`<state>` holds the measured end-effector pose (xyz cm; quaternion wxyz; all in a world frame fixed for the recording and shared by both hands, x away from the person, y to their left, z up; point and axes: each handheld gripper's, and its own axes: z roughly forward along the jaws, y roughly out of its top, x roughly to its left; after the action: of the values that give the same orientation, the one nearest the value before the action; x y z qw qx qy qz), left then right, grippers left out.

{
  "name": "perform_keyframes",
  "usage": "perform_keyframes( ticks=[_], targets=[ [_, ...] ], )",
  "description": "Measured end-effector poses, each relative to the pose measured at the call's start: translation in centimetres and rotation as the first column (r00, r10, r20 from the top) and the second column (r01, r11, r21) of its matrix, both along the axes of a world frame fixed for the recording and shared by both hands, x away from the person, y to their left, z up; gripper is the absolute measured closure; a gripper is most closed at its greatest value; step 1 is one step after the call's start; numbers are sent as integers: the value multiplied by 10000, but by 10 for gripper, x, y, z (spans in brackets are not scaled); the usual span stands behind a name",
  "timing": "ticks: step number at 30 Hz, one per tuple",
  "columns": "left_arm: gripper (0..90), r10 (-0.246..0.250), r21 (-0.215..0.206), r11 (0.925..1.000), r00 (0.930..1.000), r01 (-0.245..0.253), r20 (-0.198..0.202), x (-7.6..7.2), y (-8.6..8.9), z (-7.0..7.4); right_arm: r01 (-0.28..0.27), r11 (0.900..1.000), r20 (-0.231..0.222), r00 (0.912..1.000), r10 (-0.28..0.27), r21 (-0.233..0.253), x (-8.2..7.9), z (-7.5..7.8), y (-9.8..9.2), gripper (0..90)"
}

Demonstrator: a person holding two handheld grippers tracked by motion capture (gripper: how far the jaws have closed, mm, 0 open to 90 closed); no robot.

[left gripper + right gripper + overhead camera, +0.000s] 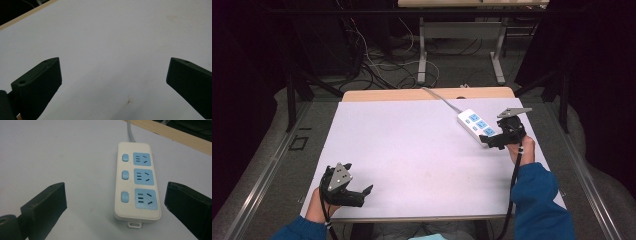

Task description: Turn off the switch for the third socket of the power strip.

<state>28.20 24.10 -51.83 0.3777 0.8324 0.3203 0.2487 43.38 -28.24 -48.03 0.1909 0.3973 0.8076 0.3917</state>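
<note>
Power strip between right gripper spread fingers, cord cut off, left gripper fingers wide, empty

I read this as a lab or recording workspace, not a home. My landmark is the white-topped table: beyond its far edge, loose cables lie tangled on a grey floor around the metal legs of another desk. Dark curtains close in either side of the table, and a metal rail runs along its left.
</note>
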Motion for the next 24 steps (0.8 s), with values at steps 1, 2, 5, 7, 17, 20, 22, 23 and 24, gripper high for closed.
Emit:
perform_keyframes(
  ticks=[1,2,5,7,17,20,22,23,24],
  targets=[
    [2,3,-56,10000,10000,-4,-37,0,0,0,11,10000,29,10000,-11,-33,3,-1,-1,34],
    [2,-6,-31,10000,10000,6,-14,0,0,0,11,10000,29,10000,-11,-33,3,-1,-1,34],
    [2,-9,-30,10000,10000,9,-8,0,0,0,18,10000,-126,9999,-18,15,6,-2,-1,42],
    [2,-32,-42,10000,10000,32,-14,0,0,0,-24,10000,-9,10000,24,-68,9,-2,-1,49],
    [2,-67,-66,10000,10000,67,9,-1,0,0,-31,10000,-195,9998,33,87,15,-6,1,48],
    [2,-53,-21,10000,9999,53,85,-1,0,0,19,9999,-320,9995,-14,148,16,-7,2,7],
    [2,-43,-39,10000,10000,44,31,-1,0,0,-42,10000,-305,9995,43,26,18,-8,2,0],
    [2,-45,-77,10000,10000,45,43,-1,-1,0,83,9999,-350,9994,-80,73,18,-9,2,0],
    [2,-56,-27,10000,10000,56,10,-1,0,0,83,9999,-350,9994,-80,73,18,-9,2,0]
  ],
)
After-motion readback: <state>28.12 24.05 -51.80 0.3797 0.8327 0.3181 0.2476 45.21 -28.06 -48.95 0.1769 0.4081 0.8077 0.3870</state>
